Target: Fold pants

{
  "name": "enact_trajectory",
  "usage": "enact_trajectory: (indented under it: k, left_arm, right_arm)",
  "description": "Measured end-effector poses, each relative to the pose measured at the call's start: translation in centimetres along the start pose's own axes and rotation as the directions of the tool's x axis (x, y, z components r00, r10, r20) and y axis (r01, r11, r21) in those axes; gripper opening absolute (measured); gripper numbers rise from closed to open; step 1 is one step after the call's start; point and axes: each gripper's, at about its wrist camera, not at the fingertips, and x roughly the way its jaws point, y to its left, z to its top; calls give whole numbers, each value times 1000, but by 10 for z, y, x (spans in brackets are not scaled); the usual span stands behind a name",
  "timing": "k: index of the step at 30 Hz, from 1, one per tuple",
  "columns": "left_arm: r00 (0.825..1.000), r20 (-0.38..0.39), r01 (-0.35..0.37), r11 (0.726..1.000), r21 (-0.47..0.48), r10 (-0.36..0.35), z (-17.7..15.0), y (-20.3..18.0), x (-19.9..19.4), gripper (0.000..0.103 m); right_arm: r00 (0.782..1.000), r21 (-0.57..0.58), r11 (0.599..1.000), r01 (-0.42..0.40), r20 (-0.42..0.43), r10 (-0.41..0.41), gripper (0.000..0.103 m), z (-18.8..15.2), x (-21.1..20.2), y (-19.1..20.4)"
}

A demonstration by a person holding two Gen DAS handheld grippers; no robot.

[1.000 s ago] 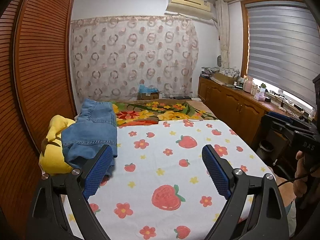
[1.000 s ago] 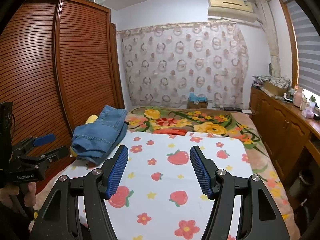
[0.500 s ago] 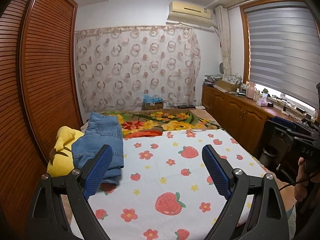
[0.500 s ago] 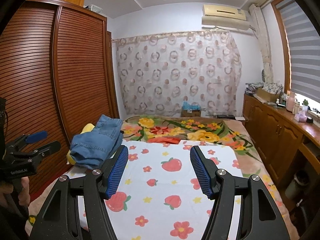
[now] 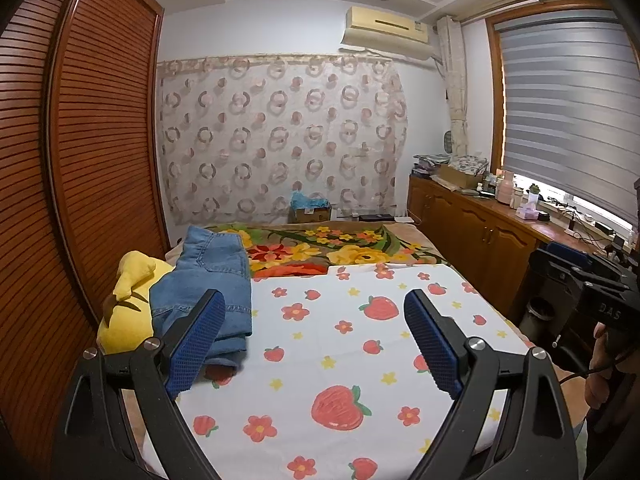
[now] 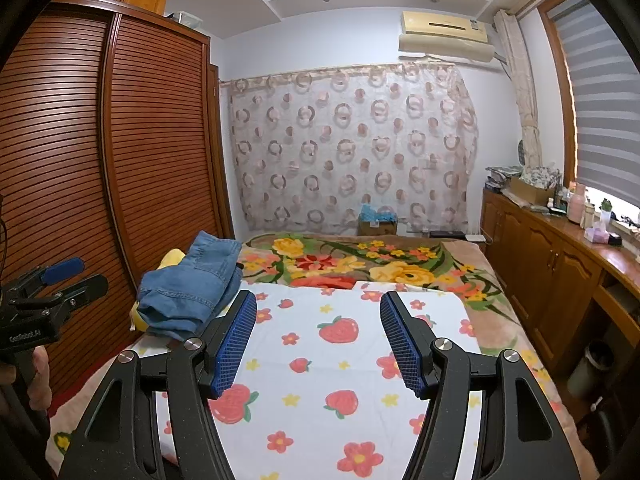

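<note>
The folded blue denim pants (image 5: pixel 208 280) lie at the left edge of the bed (image 5: pixel 420 252), draped partly over a yellow plush toy (image 5: pixel 128 304) beside the slatted wooden wardrobe (image 5: pixel 92 152). The rest of the near bed is covered by a white sheet printed with strawberries and flowers (image 5: pixel 340 344), and beyond it lies a floral blanket (image 5: pixel 340 244). The left tongs (image 5: pixel 314 340) hover above the sheet with the jaws spread wide and nothing between them; in this view the left blue pad overlaps the near corner of the pants, but the tongs stand apart from the cloth, nearer the camera. The right tongs (image 6: pixel 318 340) are likewise open, somewhat less wide, empty, and aimed along the middle of the sheet, with the pants (image 6: pixel 192 288) off to their left and farther up the bed. Both tongs point slightly downward toward the bed. In the right wrist view the left tongs (image 6: pixel 64 280) show at the far left edge, gripped by a hand (image 6: pixel 38 376); in the left wrist view the right tongs (image 5: pixel 592 280) appear at the right edge with the person's hand (image 5: pixel 600 372) below them.
</note>
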Motion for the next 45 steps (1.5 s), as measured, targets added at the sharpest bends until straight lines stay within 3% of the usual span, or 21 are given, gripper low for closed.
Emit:
enact_trajectory:
  k: [45]
  left_arm:
    - [1000,-5,-2,1000,1,2,3,6,1,91]
  right_arm:
    - [1000,1,1000,2,-5,-2,67,-2,1,-2]
